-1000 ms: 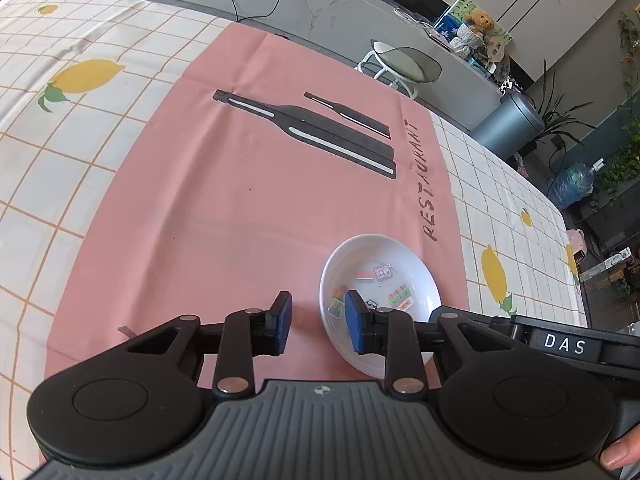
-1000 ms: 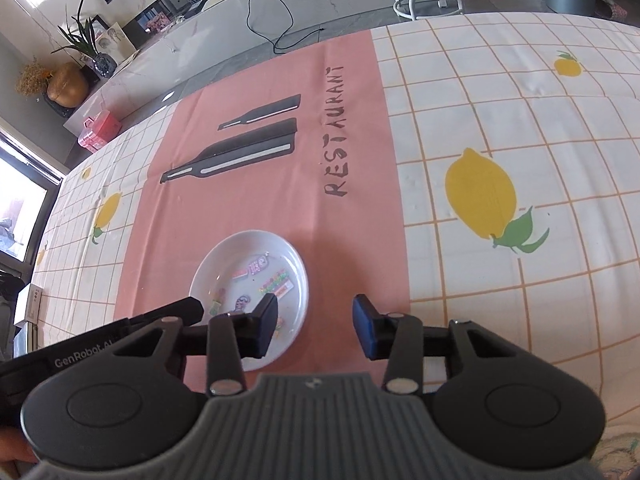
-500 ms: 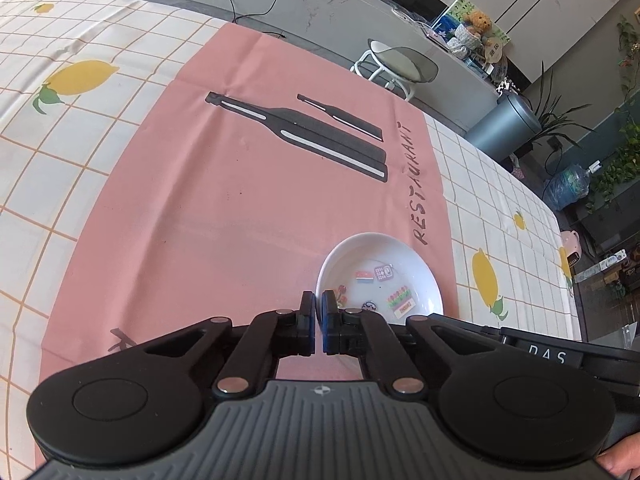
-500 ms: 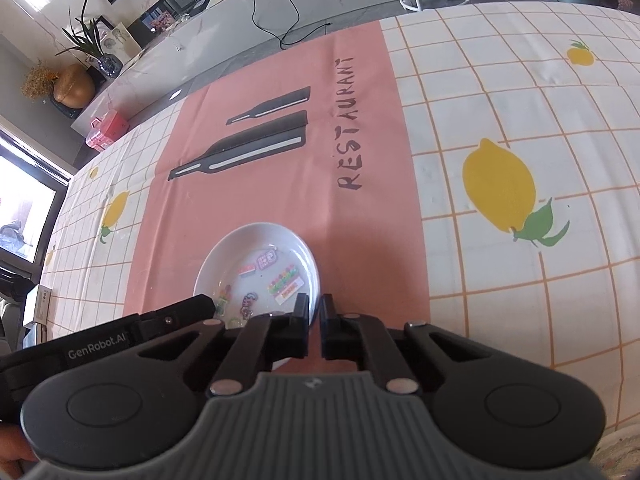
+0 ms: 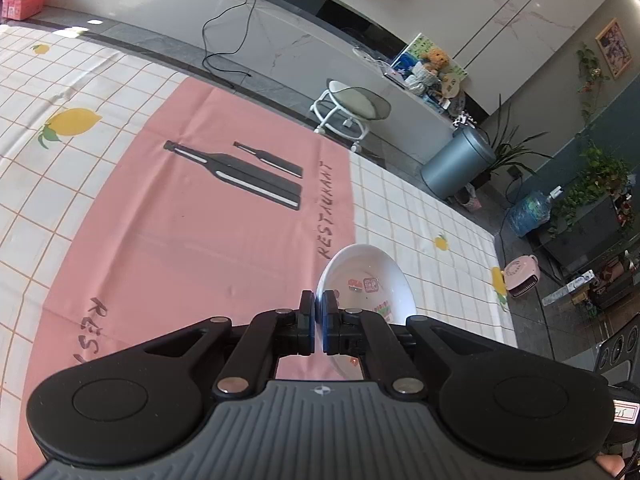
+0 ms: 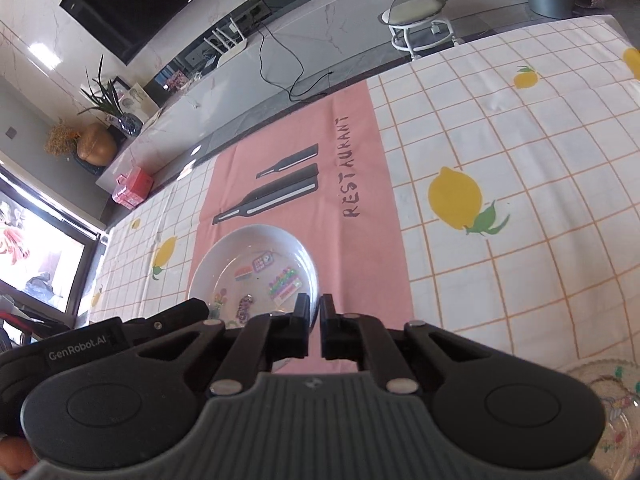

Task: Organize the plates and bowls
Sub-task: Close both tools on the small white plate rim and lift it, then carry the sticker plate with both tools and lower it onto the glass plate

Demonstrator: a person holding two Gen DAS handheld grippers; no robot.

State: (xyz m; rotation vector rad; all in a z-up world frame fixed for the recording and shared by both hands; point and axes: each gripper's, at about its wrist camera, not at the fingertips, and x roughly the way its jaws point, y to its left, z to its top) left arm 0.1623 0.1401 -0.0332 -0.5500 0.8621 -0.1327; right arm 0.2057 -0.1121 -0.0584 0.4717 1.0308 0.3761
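Item: white bowl — now lifted off the pink mat, no longer resting there. My left gripper and right gripper pinch opposite rims, jaws clamped tight where they were open — ready to carry.

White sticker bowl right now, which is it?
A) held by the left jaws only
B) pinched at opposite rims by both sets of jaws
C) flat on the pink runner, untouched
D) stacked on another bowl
B: the left gripper clamps one rim of the bowl, and the right gripper clamps the opposite rim.
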